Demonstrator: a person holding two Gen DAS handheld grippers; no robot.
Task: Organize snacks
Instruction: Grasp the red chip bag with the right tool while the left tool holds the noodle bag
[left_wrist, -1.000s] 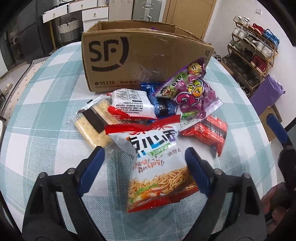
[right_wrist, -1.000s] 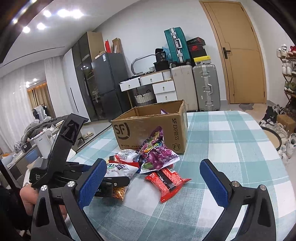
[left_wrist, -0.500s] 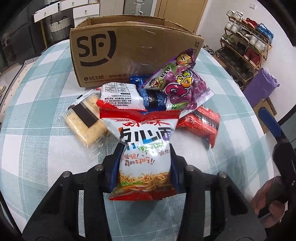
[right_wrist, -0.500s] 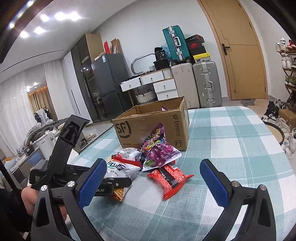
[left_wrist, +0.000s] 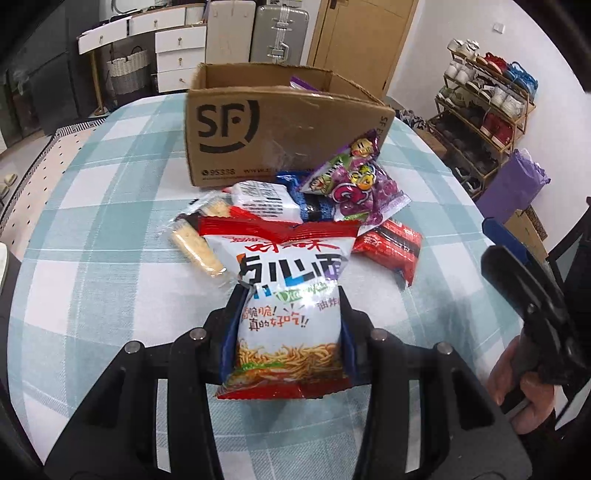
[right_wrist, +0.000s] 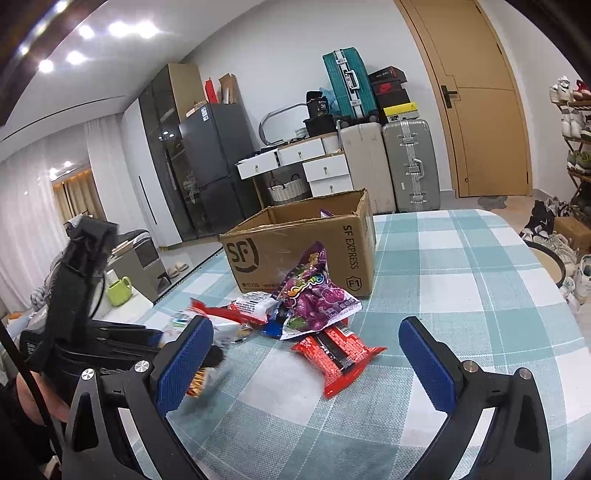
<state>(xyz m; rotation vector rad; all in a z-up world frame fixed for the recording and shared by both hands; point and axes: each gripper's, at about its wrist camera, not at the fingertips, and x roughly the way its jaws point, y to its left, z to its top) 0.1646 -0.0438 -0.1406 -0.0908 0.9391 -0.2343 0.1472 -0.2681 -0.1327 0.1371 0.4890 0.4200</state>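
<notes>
Snack packets (left_wrist: 317, 206) heaped on table (left_wrist: 110, 258), cardboard box (left_wrist: 280, 125) just behind them

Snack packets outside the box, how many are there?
6: noodle bag in the left gripper; on the table, crackers, white pack, blue pack, purple candy, red pack. More may hide underneath.

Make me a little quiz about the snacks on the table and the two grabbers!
1. True or false: the left gripper is shut on the noodle snack bag.
2. Which snack leans against the cardboard box? A) purple candy bag B) red packet C) cracker pack
3. Fill in: the right gripper is ____ and holds nothing.

Key: 1 true; 2 A; 3 open
</notes>
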